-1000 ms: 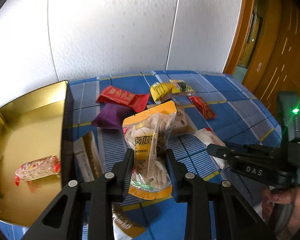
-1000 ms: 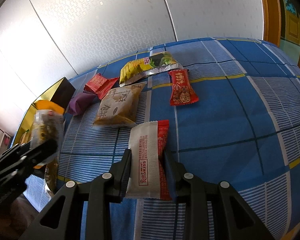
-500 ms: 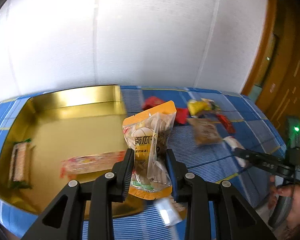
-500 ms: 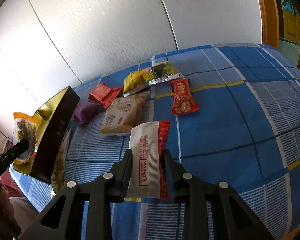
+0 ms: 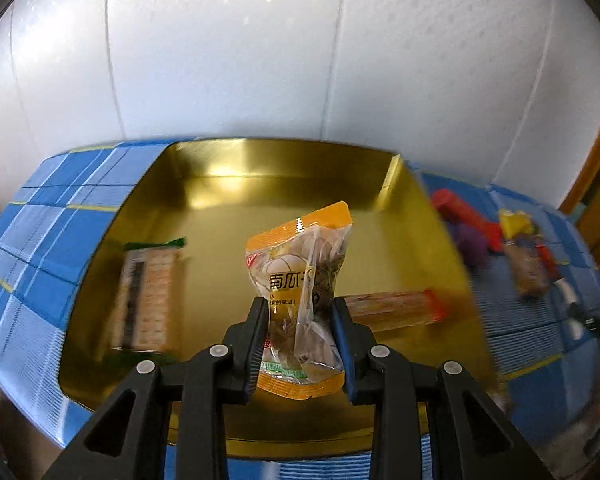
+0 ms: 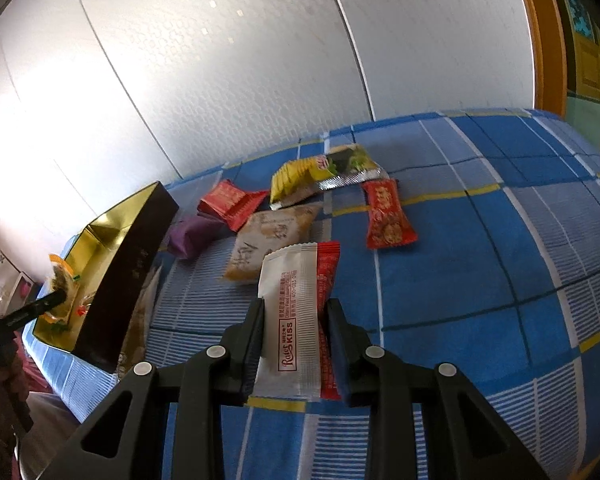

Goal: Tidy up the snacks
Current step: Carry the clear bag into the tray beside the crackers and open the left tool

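Clear orange-edged plastic snack pouch (image 5: 300, 276) is hanging over the gold-lined rectangular tin tray (image 5: 228, 184), pinched between the pads of the left gripper (image 5: 300, 320), jaws nearly closed on it. Inside the tray, a green-ended cracker pack (image 5: 148, 300) is lying at left and a long red-ended clear bar pack (image 5: 392, 308) at right, both blurred. White-and-red "KISS" wrapper bar (image 6: 296, 320) is being clamped by the right gripper (image 6: 294, 320), jaws narrow on it, above the blue checked tablecloth (image 6: 480, 260). Loose on the cloth beyond: tan biscuit pouch (image 6: 272, 236), red candy wrapper (image 6: 388, 216), yellow-green foil bag (image 6: 324, 172), red packet (image 6: 230, 200), purple packet (image 6: 192, 236). Tray's dark outer wall (image 6: 132, 264) is sitting left of them.
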`<state>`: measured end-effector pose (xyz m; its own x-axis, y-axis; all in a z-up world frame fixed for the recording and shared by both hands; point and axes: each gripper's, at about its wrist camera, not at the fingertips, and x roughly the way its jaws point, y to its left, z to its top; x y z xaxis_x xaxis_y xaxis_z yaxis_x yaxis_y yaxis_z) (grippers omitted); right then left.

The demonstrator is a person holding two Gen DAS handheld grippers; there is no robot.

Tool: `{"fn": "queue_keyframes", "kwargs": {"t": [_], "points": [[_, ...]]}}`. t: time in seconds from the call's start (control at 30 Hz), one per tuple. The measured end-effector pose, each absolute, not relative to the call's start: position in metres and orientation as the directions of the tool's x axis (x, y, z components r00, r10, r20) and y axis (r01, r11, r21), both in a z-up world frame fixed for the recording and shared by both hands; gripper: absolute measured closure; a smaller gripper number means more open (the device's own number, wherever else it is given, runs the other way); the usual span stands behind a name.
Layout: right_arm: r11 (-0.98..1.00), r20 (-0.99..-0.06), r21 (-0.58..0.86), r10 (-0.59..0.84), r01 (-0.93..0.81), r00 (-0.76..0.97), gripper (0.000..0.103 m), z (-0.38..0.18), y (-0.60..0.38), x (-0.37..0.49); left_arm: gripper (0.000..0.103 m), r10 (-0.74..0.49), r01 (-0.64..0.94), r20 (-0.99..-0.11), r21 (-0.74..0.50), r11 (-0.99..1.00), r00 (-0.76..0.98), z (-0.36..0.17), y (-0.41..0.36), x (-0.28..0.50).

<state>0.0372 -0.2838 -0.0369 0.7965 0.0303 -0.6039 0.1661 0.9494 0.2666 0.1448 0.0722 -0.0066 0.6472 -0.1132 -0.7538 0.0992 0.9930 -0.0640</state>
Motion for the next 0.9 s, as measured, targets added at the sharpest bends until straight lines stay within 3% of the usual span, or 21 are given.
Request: {"fn": "queue_keyframes", "kwargs": {"t": [0.37,0.53,0.57,0.6,0.9], "points": [[0.955,-0.597,0.251,0.025,0.157,0.802,0.073,-0.038,-0.279,0.040,0.070,0.011,0.063,-0.769,0.067,0.996,0.640,-0.033,0.086,0.155],[0.954,-0.595,0.252,0.021,0.161,0.803,0.073,-0.038,-0.280,0.040,0.061,0.106,0.014,-0.756,0.151,0.988,0.646,-0.037,0.089,0.153],[0.954,-0.593,0.254,0.021,0.162,0.805,0.073,-0.038,-0.280,0.040,0.052,0.113,0.000,-0.757,0.148,0.989,0.643,-0.038,0.092,0.154],[0.953,-0.588,0.256,0.019,0.164,0.808,0.073,-0.037,-0.281,0.039,0.049,0.109,-0.014,-0.757,0.131,0.991,0.645,-0.038,0.095,0.153],[0.955,-0.556,0.252,0.008,0.159,0.831,0.073,-0.030,-0.280,0.036,0.049,-0.032,-0.052,-0.738,-0.090,0.995,0.675,-0.030,0.124,0.138]]}}
